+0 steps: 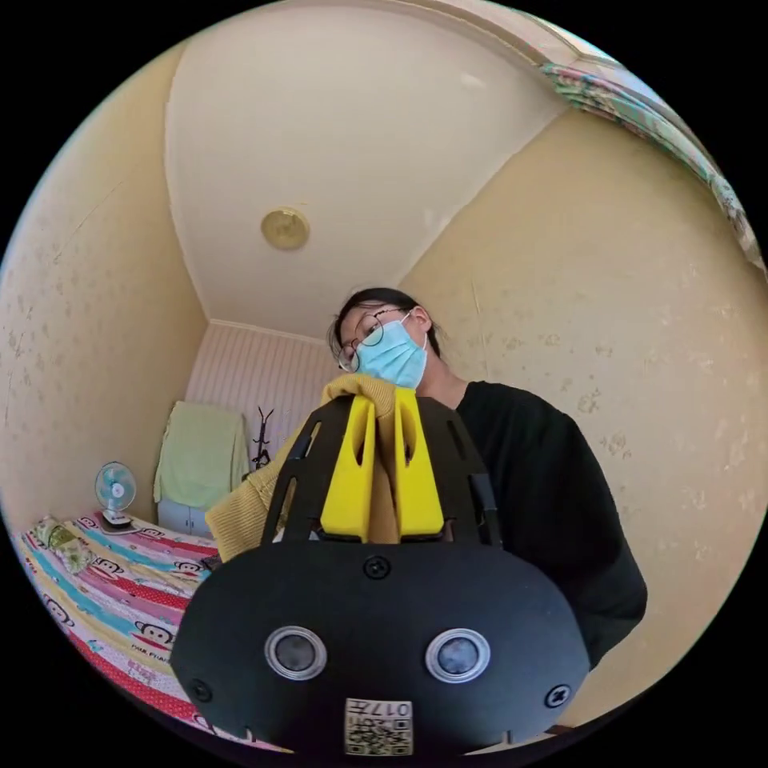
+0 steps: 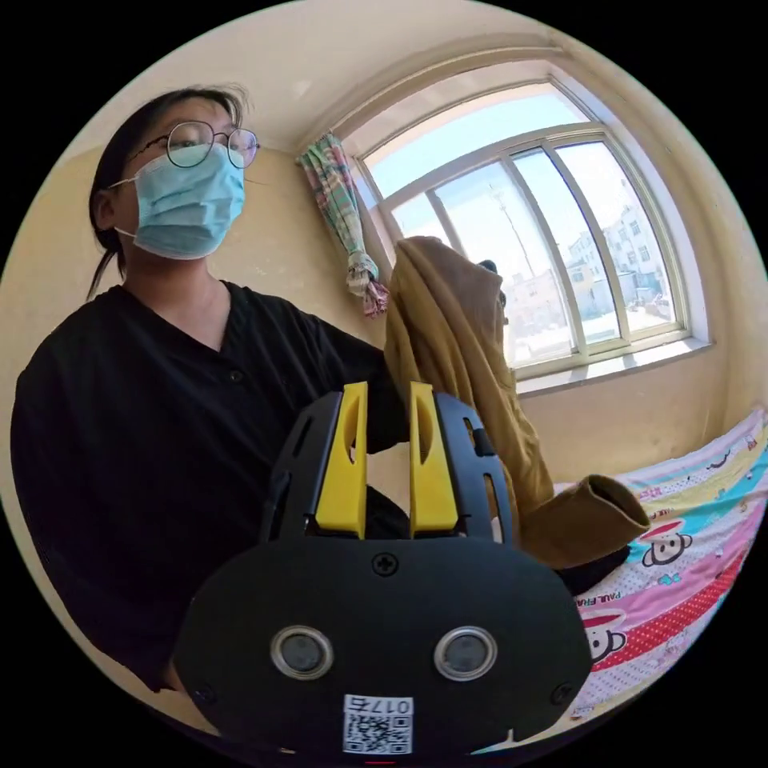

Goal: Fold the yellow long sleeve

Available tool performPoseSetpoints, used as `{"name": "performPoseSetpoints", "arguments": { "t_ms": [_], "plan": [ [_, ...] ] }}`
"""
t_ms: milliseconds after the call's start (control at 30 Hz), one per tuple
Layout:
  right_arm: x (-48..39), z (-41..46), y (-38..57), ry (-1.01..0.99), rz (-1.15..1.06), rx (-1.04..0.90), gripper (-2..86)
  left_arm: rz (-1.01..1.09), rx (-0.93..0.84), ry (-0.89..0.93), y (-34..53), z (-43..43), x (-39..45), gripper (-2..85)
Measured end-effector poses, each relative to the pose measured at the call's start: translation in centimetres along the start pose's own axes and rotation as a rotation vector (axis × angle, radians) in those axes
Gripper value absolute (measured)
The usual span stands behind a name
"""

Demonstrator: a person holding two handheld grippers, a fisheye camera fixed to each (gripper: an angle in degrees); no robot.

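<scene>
Nearest to you in the left gripper view, your left gripper (image 1: pixel 382 416) has its two yellow jaws pressed on a bunch of the yellow long sleeve (image 1: pixel 376 392), which bulges over the jaw tips and trails down past the gripper's side toward the bed (image 1: pixel 96 592). In the right gripper view, your right gripper (image 2: pixel 388 400) has its jaws standing a little apart with nothing between them; only the person's black top (image 2: pixel 152 448) shows through the gap. Just beyond that gripper the same long sleeve (image 2: pixel 456 352) hangs in the air in a tall drape, held up at its top by the other gripper, whose dark edge just peeks out there, and one cuffed sleeve end hangs low, close above the patterned sheet of the bed (image 2: pixel 688 560), though whether it touches the sheet cannot be told. Behind the hanging garment is the window (image 2: pixel 552 240) with a knotted curtain (image 2: pixel 344 216) beside it. Judged from this, the fold has hardly begun: the garment is lifted and bunched, not spread flat, and no crease is visible. What remains is almost everything: taking a second hold with your free right gripper, laying the garment out on the bed, bringing the sleeves in, and doubling the body.
</scene>
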State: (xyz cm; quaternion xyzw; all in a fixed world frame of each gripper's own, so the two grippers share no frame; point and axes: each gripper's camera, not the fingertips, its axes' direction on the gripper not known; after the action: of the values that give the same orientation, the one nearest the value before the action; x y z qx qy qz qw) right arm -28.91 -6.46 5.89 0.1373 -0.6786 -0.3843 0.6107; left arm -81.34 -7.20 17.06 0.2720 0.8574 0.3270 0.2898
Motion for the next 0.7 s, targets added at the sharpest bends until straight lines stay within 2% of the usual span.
{"name": "performPoseSetpoints", "arguments": {
  "t_ms": [67, 167, 400, 467, 567, 700],
  "plan": [
    [0.1, -4.3, 2.5, 0.108, 0.091, 0.067, 9.3, 0.018, 0.015, 0.167, -0.7, 3.9, -2.5, 3.9],
    [1.4, -6.8, 6.0, 0.155, 0.208, 0.100, 11.7, 0.059, -0.034, 0.313, -1.5, 9.8, -4.7, 3.7],
    [7.0, -4.1, 12.3, 0.126, 0.377, -0.077, 20.6, 0.021, -0.056, 0.452, -2.6, 18.7, -8.1, 3.6],
    [7.9, -4.4, 13.3, -0.022, 0.356, 0.035, 21.3, 0.010, -0.086, 0.461, -2.9, 20.7, -8.7, 3.7],
    [9.2, -4.8, 13.7, -0.119, 0.336, 0.144, 19.8, 0.015, -0.097, 0.461, -3.1, 21.9, -8.8, 3.7],
    [12.8, -3.1, 13.8, -0.293, 0.393, 0.141, 19.8, 0.012, -0.083, 0.466, -3.0, 22.5, -9.3, 3.6]
  ]
}}
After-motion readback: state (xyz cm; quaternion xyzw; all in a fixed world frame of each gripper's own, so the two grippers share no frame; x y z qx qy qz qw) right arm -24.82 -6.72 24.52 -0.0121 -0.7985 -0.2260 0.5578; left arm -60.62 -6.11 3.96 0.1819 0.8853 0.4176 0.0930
